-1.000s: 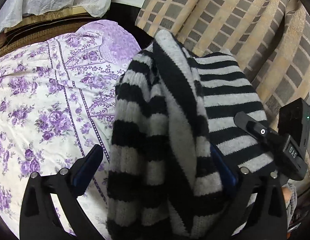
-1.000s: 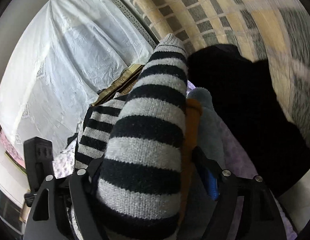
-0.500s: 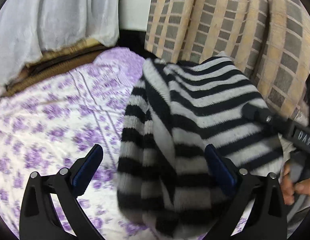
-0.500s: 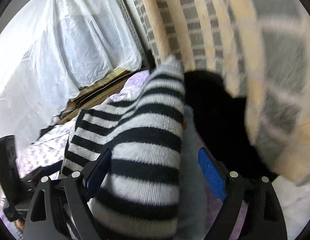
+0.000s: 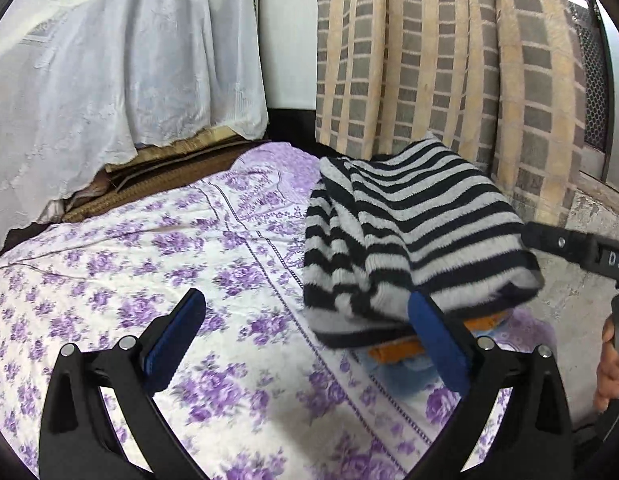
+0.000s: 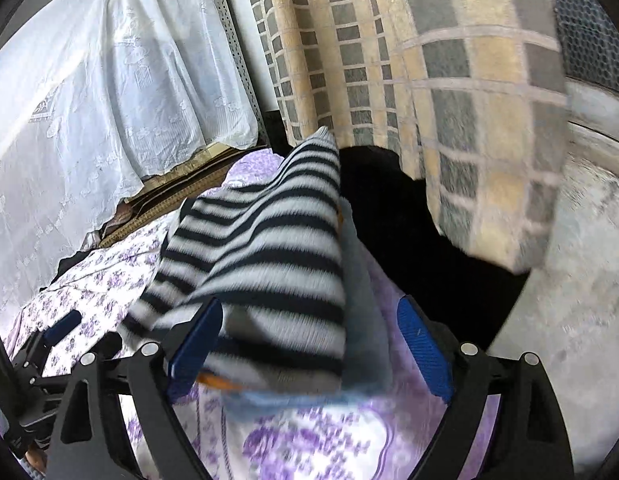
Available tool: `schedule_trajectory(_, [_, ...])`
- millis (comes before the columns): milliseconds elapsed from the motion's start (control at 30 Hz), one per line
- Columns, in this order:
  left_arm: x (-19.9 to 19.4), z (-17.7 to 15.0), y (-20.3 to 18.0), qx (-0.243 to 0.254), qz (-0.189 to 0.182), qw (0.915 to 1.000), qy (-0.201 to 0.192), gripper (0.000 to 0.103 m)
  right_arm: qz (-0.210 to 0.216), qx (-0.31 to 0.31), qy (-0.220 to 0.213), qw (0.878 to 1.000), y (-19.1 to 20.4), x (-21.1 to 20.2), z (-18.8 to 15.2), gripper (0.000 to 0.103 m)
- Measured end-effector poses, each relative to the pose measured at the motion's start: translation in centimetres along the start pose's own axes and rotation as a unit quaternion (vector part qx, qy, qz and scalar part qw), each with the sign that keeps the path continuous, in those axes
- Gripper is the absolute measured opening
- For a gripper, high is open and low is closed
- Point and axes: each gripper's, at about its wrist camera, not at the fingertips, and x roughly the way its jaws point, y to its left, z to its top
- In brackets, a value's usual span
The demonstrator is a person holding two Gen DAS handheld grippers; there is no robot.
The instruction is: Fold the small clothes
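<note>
I find the striped sweater [image 5: 413, 240] folded and lying on a small stack on the floral sheet [image 5: 149, 248]. My left gripper [image 5: 309, 344] and right gripper [image 6: 309, 344] stand spread, holding nothing. This piece looks done; further garments unseen.

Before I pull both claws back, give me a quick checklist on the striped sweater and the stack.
1. Left claw open, clear of the striped sweater: ok.
2. Right claw open: ok.
3. Sweater resting on the orange garment and blue garment: ok.
4. Sweater squarely folded: not ok, left side bunched.
5. Right claw free of fabric: cannot tell, blurred.
6. Stack sits on the floral bedsheet: ok.
</note>
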Motion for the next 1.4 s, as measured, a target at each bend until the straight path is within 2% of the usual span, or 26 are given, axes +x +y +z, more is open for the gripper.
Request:
schedule_trajectory(200, [-2.9, -0.7, 1.2, -0.013, -0.024, 0.9996, -0.008, 0.099, -0.01, -0.014, -0.008, 1.0, 2.4, -4.0, -2.7, 0.093])
schedule_trajectory(400, [-5.7, -1.4, 1.9, -0.008, -0.032, 0.9992, -0.021, 0.099, -0.028, -0.033, -0.014, 0.999, 4.8, -7.7, -4.9, 0.096])
schedule_trajectory(867, [-11.5, -2.5, 1.5, 0.012, -0.042, 0.9974, -0.057, 0.099, -0.046, -0.048, -0.039, 0.997, 7.1, -13.6, -6.4, 0.099])
schedule_trajectory(1100, [-12.3, -3.0, 1.2, 0.022, -0.043, 0.9974, -0.054, 0.099, -0.035, -0.062, -0.042, 0.997, 8.2, -14.5, -6.6, 0.099])
schedule_trajectory(1400, [-12.1, -2.8, 2.1, -0.001, -0.049, 0.998, -0.039, 0.099, -0.043, -0.071, -0.043, 0.996, 9.0, -14.6, -6.9, 0.099])
